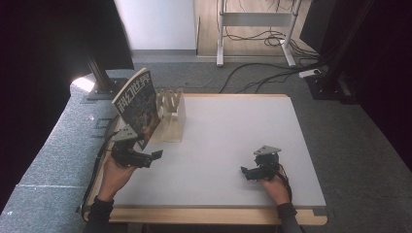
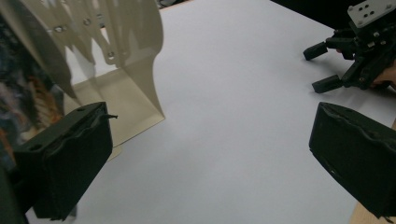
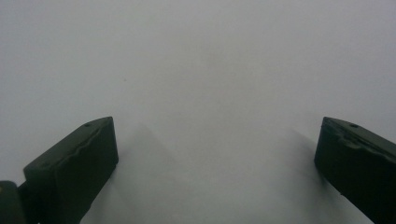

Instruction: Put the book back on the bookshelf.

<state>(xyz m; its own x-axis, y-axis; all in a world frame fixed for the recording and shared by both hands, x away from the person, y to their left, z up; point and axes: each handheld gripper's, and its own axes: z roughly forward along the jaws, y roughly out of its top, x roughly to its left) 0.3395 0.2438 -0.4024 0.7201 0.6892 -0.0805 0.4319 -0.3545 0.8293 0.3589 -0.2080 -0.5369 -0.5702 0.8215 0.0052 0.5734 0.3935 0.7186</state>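
Both tongs spread wide, empty: left gripper (image 1: 145,158) just short of the magazine (image 1: 138,104) leaning in the rack (image 1: 171,116). Right gripper (image 1: 255,170) idles well off. Next, probably, a pinch on that cover's edge.

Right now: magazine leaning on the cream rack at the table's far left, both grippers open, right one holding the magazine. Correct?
Not quite. The right gripper holds nothing: the right gripper view shows its jaws wide apart over bare table. The rest stands: in the high view the magazine leans on the cream rack at the far left, and the left gripper is open too.
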